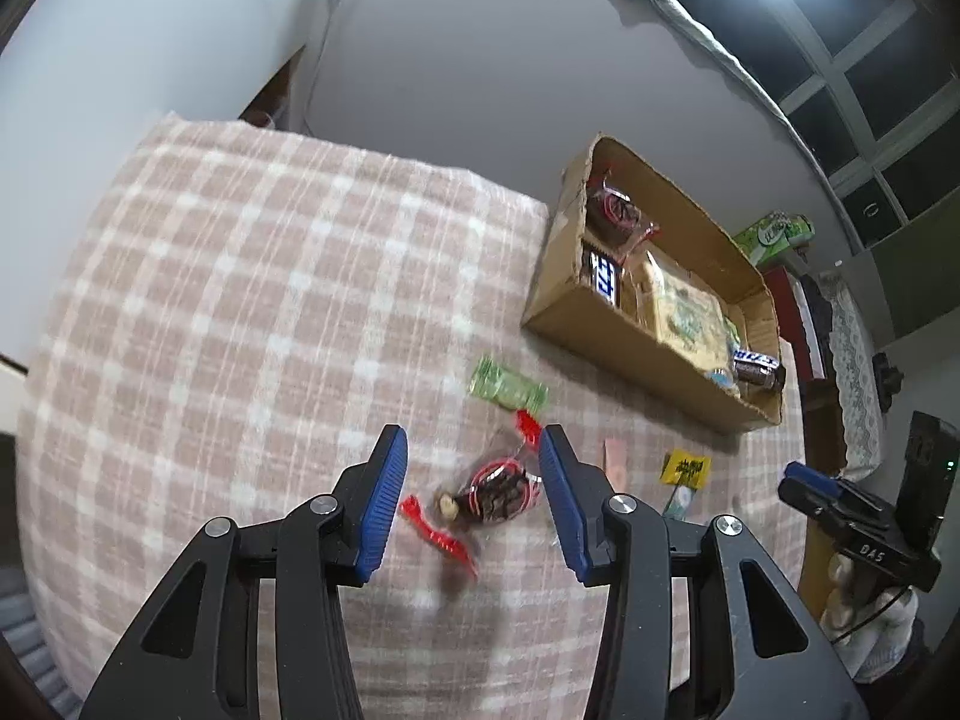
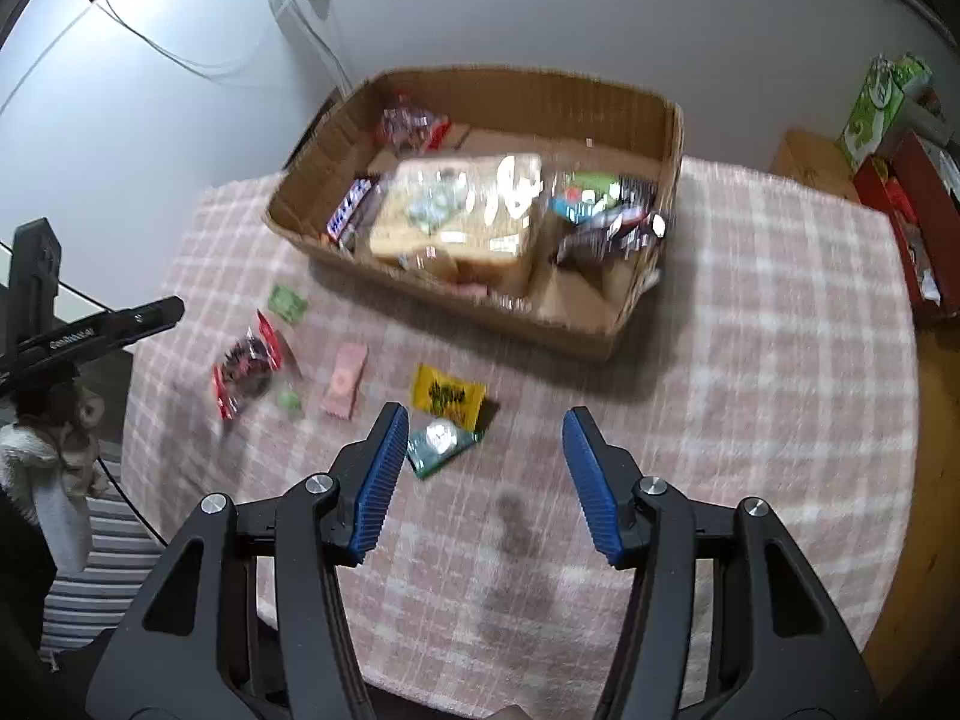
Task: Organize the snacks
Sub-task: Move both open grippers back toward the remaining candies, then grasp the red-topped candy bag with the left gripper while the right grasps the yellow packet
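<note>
Snacks still loose on the bench (image 1: 240, 300), like the red-wrapped sweet (image 1: 489, 489) under the empty, parted left tongs (image 1: 474, 495), look light and crinkly, best pinched across the middle.

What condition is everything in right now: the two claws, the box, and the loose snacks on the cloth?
Left gripper: open, above the red-wrapped snack, not touching it.
Right gripper: open, holding nothing.
Box: open-topped, partly filled with snacks.
Red-wrapped snack: loose on the cloth, sealed.
Yellow packet: on the cloth, overlapping the green packet.
Green packet: flat on the cloth.
Pink packet: flat on the cloth.
</note>
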The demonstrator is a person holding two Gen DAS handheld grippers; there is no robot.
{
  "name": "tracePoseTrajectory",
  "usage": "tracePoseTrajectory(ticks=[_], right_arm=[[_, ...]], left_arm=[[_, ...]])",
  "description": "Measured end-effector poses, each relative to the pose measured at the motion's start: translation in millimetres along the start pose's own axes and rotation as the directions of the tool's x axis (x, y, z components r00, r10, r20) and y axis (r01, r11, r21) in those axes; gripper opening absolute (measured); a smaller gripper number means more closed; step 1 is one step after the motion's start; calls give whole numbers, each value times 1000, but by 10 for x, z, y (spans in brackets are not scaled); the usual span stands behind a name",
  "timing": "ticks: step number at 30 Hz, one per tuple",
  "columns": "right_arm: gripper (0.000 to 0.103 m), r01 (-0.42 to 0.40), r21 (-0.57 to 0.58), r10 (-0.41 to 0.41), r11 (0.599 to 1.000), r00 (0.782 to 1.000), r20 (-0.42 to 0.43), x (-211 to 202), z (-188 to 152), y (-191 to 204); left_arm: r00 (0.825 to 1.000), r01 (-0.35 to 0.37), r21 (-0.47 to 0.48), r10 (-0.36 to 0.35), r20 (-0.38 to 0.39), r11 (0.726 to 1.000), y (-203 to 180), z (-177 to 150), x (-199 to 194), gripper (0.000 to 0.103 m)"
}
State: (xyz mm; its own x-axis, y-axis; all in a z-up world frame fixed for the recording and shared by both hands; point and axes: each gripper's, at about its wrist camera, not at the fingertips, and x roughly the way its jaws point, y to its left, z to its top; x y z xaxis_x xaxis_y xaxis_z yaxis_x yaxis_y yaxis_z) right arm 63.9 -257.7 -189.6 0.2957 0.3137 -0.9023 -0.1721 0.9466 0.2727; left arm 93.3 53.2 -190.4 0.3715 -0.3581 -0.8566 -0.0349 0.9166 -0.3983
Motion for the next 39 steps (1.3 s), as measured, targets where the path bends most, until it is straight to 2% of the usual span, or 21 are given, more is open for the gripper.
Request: tracePoseTrajectory(ticks=[4,7,20,26,31,35,39], right_arm=[[56,-2,-18,2,1000,1000,-28,107,-46,49],[56,-5,-36,3,999,999,-37,172,-37,76],[56,32,-202,-52,979,994,-97,605,198,275],[56,17,-268,-48,963,993,-111,782,281,420],[56,-1,-270,-42,963,988,-152,974,295,405],[56,-42,-256,-3,966,985,-173,962,247,407],[56,-54,-280,-1,958,982,-191,966,157,470]], left_arm=[[1000,-2,26,3,-23,1000,-55,-107,81,44],[999,9,33,-7,-39,999,-86,-155,143,52],[996,-10,147,23,-81,989,-217,-289,261,53],[996,-18,161,32,-83,987,-195,-265,287,54],[995,-24,212,45,-92,977,-263,-225,367,54],[993,-34,256,61,-99,966,-321,-215,424,54],[992,-32,269,63,-109,963,-345,-217,472,54]])
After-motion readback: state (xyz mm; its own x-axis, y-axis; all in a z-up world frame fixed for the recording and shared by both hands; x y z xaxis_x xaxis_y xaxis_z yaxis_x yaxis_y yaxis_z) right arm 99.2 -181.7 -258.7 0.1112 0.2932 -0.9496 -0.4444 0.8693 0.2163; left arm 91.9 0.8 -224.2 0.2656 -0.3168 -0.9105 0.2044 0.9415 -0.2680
